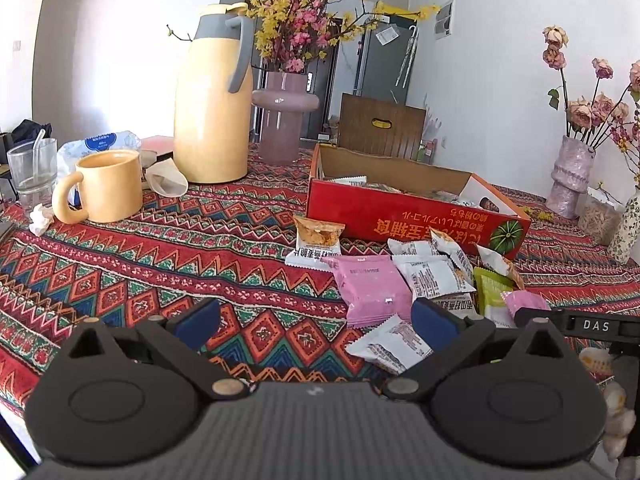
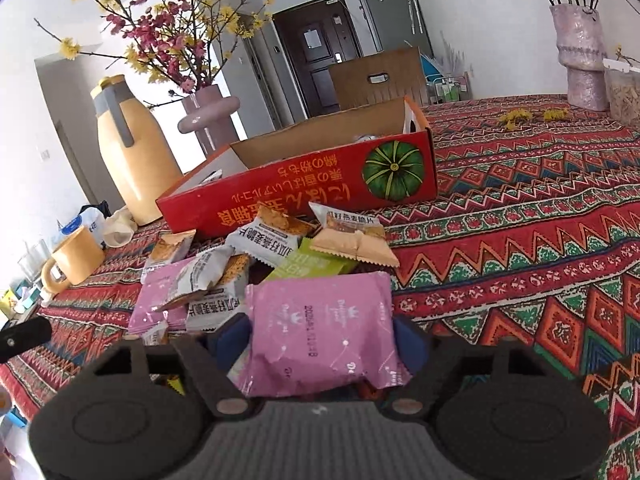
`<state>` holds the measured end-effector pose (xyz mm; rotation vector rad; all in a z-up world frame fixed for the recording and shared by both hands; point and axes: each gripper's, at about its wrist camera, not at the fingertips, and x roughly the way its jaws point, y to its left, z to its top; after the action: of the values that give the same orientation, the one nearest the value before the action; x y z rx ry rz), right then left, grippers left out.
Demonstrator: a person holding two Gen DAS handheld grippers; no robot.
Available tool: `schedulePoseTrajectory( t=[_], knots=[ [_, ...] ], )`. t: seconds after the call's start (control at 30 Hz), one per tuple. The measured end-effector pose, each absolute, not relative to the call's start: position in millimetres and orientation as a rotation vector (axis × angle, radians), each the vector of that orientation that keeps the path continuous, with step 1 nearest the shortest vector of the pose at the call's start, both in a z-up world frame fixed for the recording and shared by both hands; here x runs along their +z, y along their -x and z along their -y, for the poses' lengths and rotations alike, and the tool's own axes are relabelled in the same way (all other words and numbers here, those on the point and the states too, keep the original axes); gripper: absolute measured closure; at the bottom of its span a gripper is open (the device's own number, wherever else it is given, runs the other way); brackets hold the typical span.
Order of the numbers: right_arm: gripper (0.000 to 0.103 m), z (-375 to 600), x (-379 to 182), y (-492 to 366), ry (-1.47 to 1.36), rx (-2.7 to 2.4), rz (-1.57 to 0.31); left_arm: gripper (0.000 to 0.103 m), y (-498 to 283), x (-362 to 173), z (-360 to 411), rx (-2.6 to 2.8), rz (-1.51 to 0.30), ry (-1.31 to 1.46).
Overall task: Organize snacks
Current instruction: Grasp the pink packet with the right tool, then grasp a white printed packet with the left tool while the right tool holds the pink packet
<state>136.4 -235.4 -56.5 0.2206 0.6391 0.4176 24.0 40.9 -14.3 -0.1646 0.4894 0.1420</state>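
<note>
Right gripper (image 2: 322,336) clamped on pink packet (image 2: 320,320) over snack heap (image 2: 256,256) beside red box (image 2: 296,188), few packets inside. Left gripper (image 1: 316,320) apart, empty. Behind: flask (image 1: 212,100), mug (image 1: 108,184).

My left gripper (image 1: 316,320): matte black body, ribbed grey centre panel, two round black housings, brass-coloured pivot screws, dark blue pads on fingers (image 1: 198,322). My right gripper (image 2: 320,340): same build, same blue pads.

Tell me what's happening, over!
Left tool open, empty. Right tool around pink snack packet. Red box ahead, open. Snack pile in between.
</note>
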Motion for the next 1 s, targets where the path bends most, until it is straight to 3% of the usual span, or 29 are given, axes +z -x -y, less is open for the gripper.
schedulePoseTrajectory(
  t=[0.13,0.53,1.0],
  knots=[
    [0.042,241,-56,-135,-0.239,0.419,-0.629,0.0,-26,-15,-39,0.136,-0.503,0.166],
    [0.042,263,-36,-97,-0.221,0.36,-0.454,0.0,-38,-22,-21,0.072,-0.567,0.13],
    [0.042,299,-49,-82,-0.24,0.267,-0.459,0.0,-55,-41,18,-0.068,-0.651,-0.061]
  ],
)
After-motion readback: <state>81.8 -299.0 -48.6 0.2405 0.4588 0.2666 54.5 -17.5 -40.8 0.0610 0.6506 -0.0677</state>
